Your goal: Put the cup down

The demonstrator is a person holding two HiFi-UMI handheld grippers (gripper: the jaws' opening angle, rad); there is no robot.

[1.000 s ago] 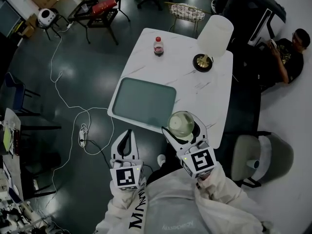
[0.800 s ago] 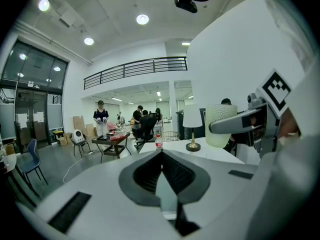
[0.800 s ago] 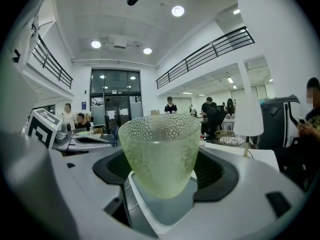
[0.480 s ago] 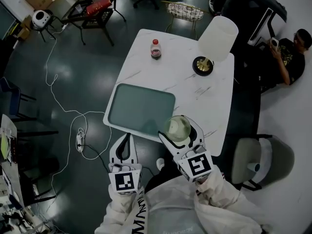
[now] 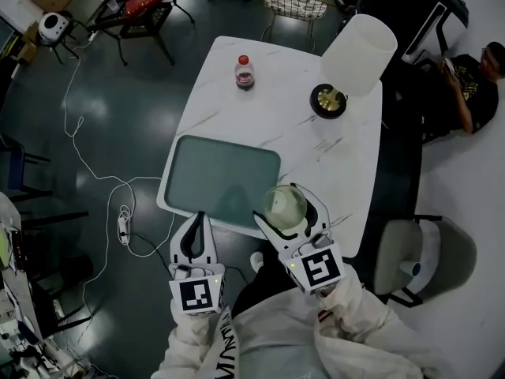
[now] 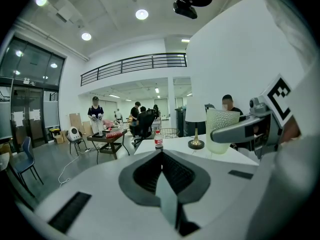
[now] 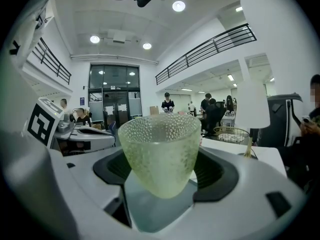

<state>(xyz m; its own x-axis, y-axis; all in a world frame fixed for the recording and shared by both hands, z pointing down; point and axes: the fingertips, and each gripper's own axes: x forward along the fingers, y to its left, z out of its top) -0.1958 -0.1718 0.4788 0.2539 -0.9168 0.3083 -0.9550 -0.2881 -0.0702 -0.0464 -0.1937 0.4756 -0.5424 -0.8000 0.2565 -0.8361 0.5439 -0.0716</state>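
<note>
A pale green dimpled glass cup [image 5: 283,207] [image 7: 159,151] stands upright between the jaws of my right gripper [image 5: 287,210], which is shut on it. It hangs above the near edge of the white marble table [image 5: 284,109], just right of the grey-green tray [image 5: 221,176]. My left gripper [image 5: 194,234] is shut with nothing in it, held off the table's near edge, below the tray. In the left gripper view the cup [image 6: 222,128] shows at the right, held by the other gripper.
A cola bottle with a red cap [image 5: 244,72] stands at the table's far side. A white-shaded lamp [image 5: 351,52] on a dark round base stands at the far right. A grey chair [image 5: 418,255] is to the right; a person sits beyond the table.
Both grippers and the cup have drifted slightly left and toward the tray's near right corner. The grip on the cup is unchanged.
</note>
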